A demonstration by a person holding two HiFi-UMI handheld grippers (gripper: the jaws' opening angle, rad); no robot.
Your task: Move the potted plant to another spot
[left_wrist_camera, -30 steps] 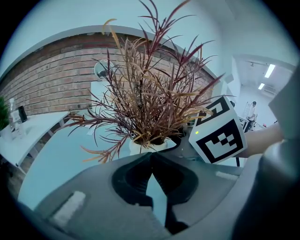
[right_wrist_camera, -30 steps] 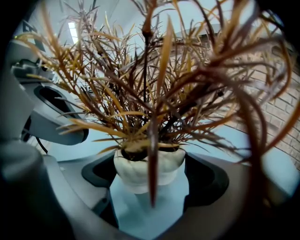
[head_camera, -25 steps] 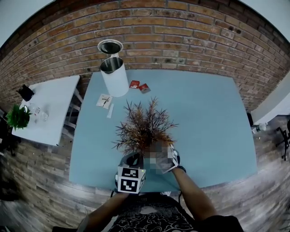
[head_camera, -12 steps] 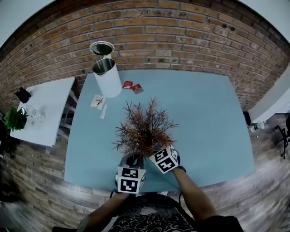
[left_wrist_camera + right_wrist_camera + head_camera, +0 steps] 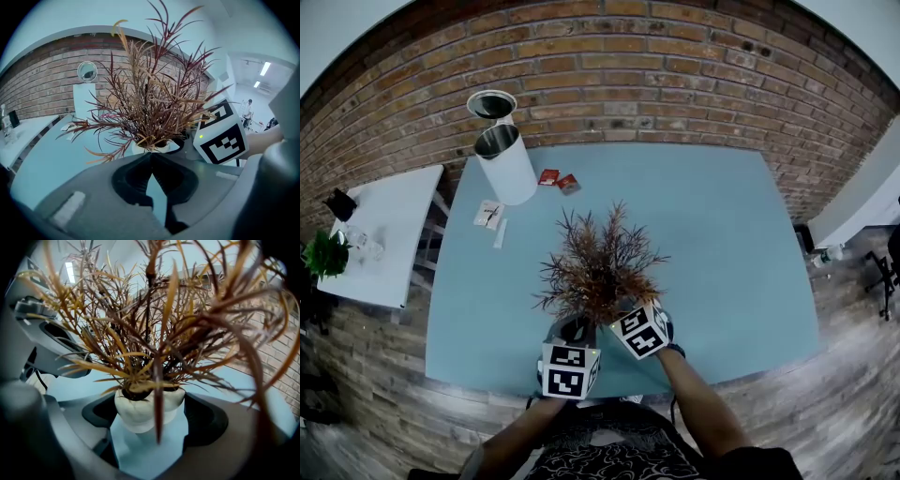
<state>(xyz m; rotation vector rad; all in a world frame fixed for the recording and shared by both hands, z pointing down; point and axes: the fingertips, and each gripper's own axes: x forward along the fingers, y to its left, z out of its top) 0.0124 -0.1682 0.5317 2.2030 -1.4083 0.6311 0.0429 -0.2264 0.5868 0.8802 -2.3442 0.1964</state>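
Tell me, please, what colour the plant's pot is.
Off-white; the pot shows best in the right gripper view.

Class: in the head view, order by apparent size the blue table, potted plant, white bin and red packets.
blue table
potted plant
white bin
red packets
The plant is nearer the camera than the bin, so that pair's true order is unsure.

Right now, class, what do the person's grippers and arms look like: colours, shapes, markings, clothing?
Both the left gripper and right gripper have smooth grey moulded bodies with black-padded tongs. Each carries a white cube printed with black square markers; the right one's shows a small green light. The person wears a black top with a pale swirling pattern.
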